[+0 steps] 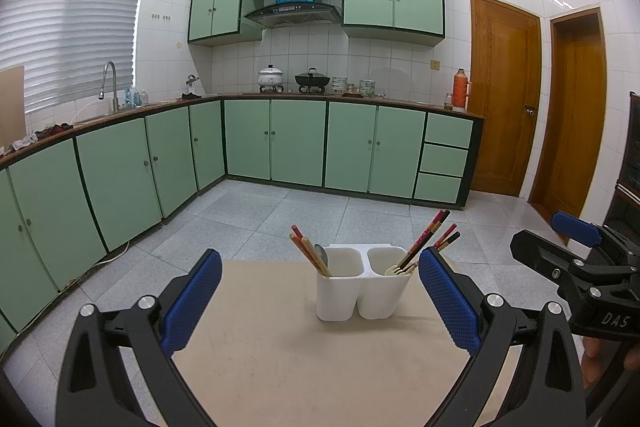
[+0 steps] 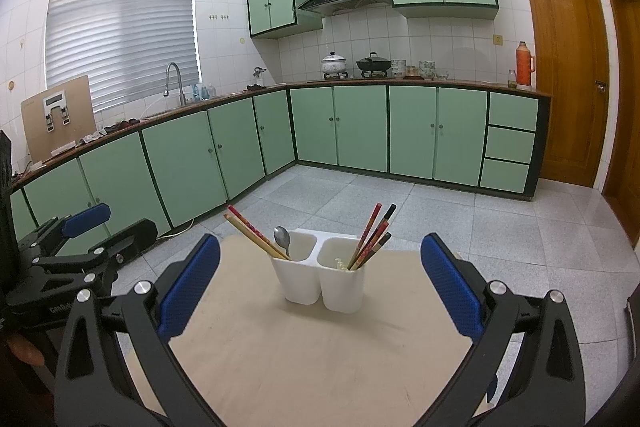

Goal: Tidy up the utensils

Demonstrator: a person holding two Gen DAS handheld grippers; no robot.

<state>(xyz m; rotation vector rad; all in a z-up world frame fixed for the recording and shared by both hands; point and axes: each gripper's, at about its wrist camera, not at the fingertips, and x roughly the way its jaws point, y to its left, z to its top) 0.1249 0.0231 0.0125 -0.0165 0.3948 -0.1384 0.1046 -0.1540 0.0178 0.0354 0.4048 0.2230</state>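
A white two-compartment utensil holder (image 1: 362,283) (image 2: 322,273) stands near the far edge of a beige table (image 1: 280,355) (image 2: 304,359). Its left cup holds red-tipped chopsticks (image 1: 310,254) (image 2: 256,237) and a metal spoon (image 1: 321,255) (image 2: 282,239). Its right cup holds several dark and red chopsticks (image 1: 427,241) (image 2: 372,237) plus a pale utensil low inside. My left gripper (image 1: 320,303) is open, short of the holder, with nothing between its fingers. My right gripper (image 2: 320,287) is open too, empty, and also appears at the right edge of the left wrist view (image 1: 576,247).
The table's far edge lies just behind the holder, with grey tiled floor (image 1: 280,215) beyond. Green cabinets (image 2: 360,127) run along the back and left walls under a counter with pots. Wooden doors (image 1: 504,95) stand at the right. A hand (image 1: 600,355) holds the right gripper.
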